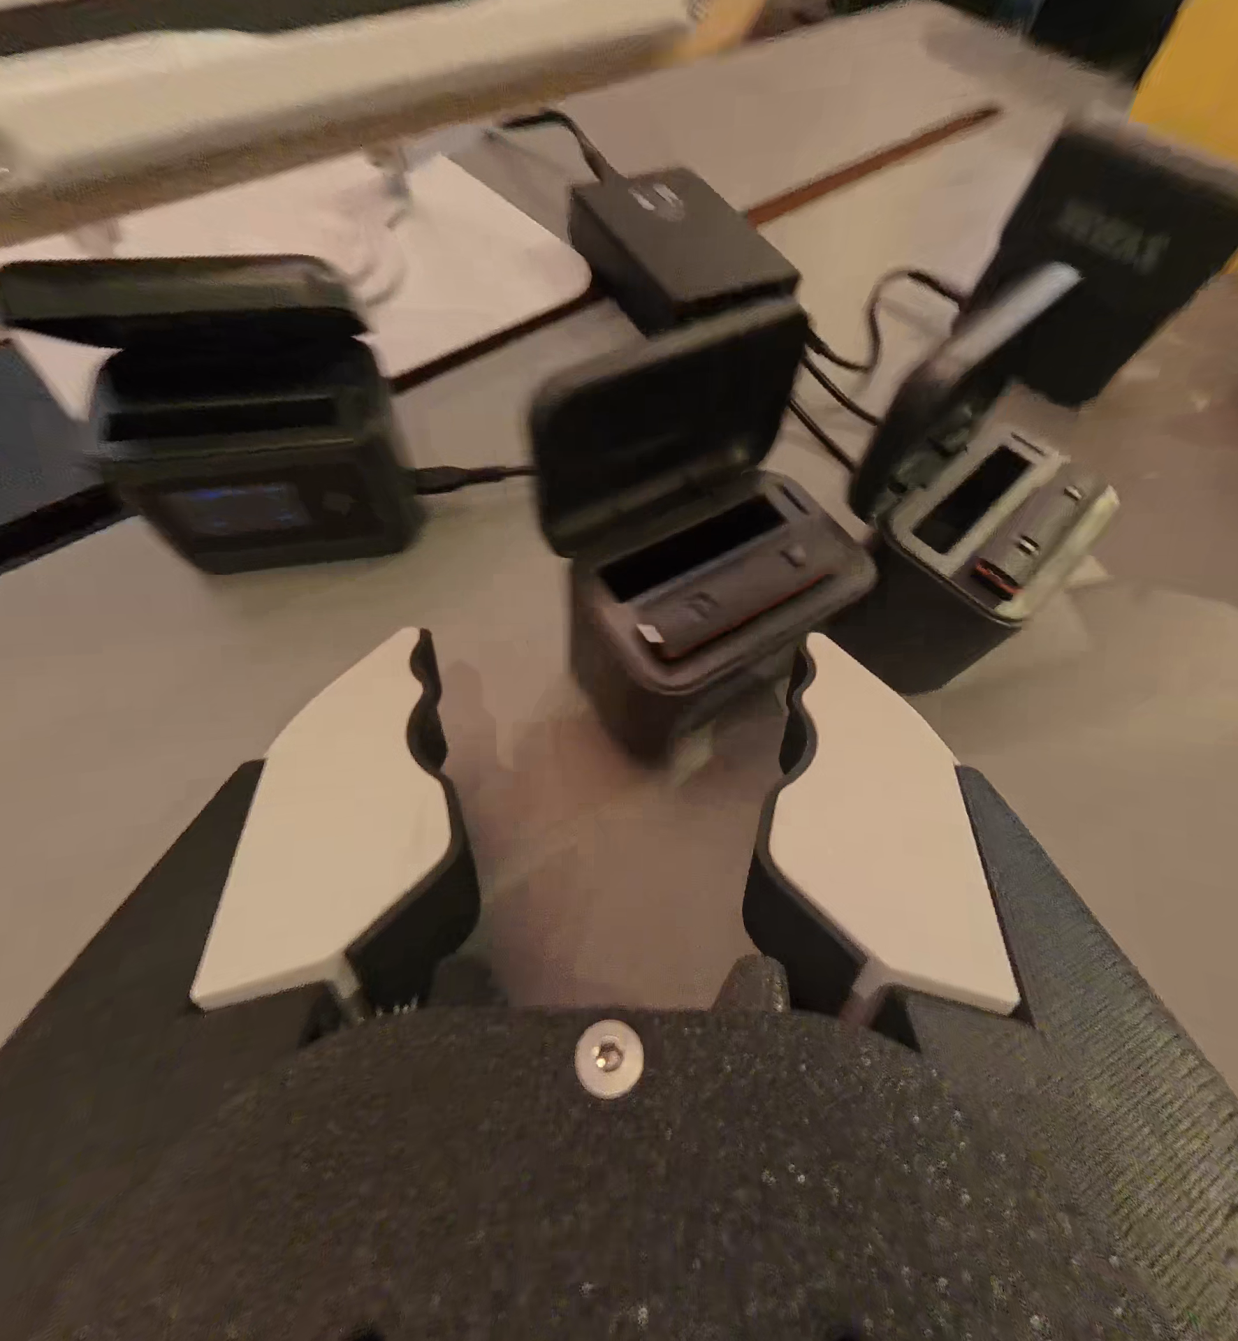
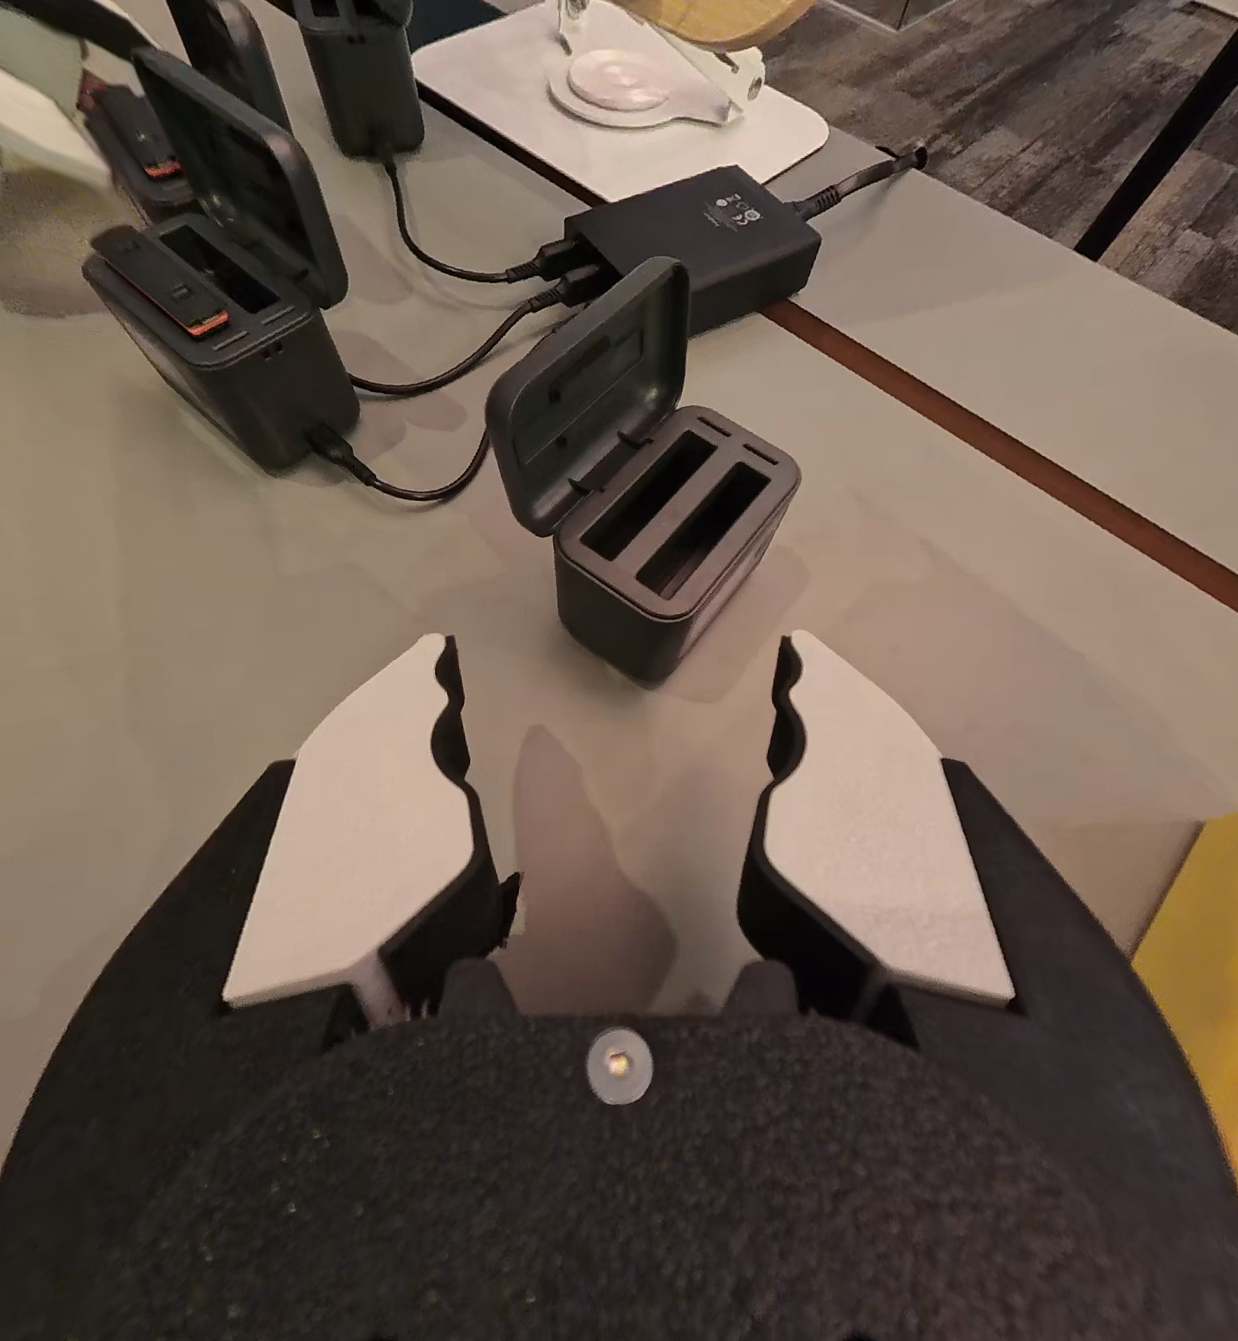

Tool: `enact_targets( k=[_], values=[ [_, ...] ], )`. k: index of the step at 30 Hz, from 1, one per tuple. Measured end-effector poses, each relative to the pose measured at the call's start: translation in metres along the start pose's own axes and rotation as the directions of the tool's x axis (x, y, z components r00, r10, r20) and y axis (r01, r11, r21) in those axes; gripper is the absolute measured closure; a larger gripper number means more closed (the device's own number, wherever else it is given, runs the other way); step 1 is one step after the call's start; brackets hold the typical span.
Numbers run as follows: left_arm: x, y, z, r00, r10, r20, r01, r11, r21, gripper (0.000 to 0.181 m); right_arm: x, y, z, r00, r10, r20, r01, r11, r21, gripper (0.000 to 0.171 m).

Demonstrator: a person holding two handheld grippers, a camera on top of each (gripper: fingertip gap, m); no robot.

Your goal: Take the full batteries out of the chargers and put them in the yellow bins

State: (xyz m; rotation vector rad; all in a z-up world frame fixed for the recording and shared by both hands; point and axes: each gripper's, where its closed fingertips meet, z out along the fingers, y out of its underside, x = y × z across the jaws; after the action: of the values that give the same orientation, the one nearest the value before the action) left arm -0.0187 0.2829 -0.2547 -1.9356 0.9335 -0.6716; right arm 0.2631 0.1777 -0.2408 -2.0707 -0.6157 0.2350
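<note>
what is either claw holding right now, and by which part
Nothing. The left claw and the right claw are both open, with only bare grey tabletop between their white fingers.

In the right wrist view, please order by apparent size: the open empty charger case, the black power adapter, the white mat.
1. White rounded mat and black box-shaped power adapter: similar, unsure.
2. Open dark grey empty charger case looks largest, but it is nearest.

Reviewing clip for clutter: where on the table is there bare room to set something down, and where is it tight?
Bare tabletop lies between the right gripper and the empty open charger, and left of it. Also in front of the left gripper. It is crowded where cables run between the chargers and the power adapter.
</note>
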Motion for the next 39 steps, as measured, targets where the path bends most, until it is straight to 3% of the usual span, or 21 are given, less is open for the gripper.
enact_targets(
  k=[4,8,13,18,22,26,28,33,39],
  values=[
    [-0.042,-0.009,-0.004,0.988,-0.157,-0.005,0.157,0.984,0.081,0.083,0.003,-0.002,0.001,1.0,0.023,-0.005,-0.023,1.0,0.015,0.09],
    [-0.049,-0.026,-0.004,0.958,-0.243,-0.154,0.266,0.952,0.153,0.085,0.003,-0.003,0.0,0.999,0.039,0.003,-0.039,0.999,0.031,0.092],
    [-0.058,-0.023,-0.004,0.959,-0.236,-0.159,0.258,0.956,0.14,0.09,0.004,-0.001,0.0,0.999,0.044,0.005,-0.044,0.999,0.029,0.092],
    [-0.105,-0.027,-0.003,0.967,-0.253,0.032,0.244,0.954,0.177,0.094,0.003,0.002,0.003,0.999,0.043,0.009,-0.043,0.999,0.017,0.092],
    [-0.126,-0.019,0.015,0.978,-0.076,0.195,0.07,0.997,0.04,0.088,0.004,0.002,0.003,0.999,0.046,0.006,-0.047,0.999,0.019,0.093],
    [-0.113,-0.01,0.045,0.975,0.111,0.191,-0.086,0.988,-0.131,0.076,0.004,0.003,0.004,0.999,0.049,0.008,-0.049,0.999,0.014,0.093],
    [-0.111,-0.01,0.056,0.958,0.188,0.218,-0.152,0.973,-0.173,0.079,0.004,0.005,0.005,0.999,0.049,0.01,-0.049,0.999,0.007,0.093],
    [-0.108,-0.02,0.069,0.95,0.176,0.256,-0.138,0.977,-0.161,0.088,0.003,0.008,0.007,0.999,0.043,0.013,-0.043,0.999,-0.008,0.093],
    [-0.106,-0.01,0.052,0.922,0.106,0.373,-0.049,0.986,-0.16,0.088,0.004,0.013,0.009,0.999,0.044,0.006,-0.043,0.999,-0.025,0.093]
  ],
)
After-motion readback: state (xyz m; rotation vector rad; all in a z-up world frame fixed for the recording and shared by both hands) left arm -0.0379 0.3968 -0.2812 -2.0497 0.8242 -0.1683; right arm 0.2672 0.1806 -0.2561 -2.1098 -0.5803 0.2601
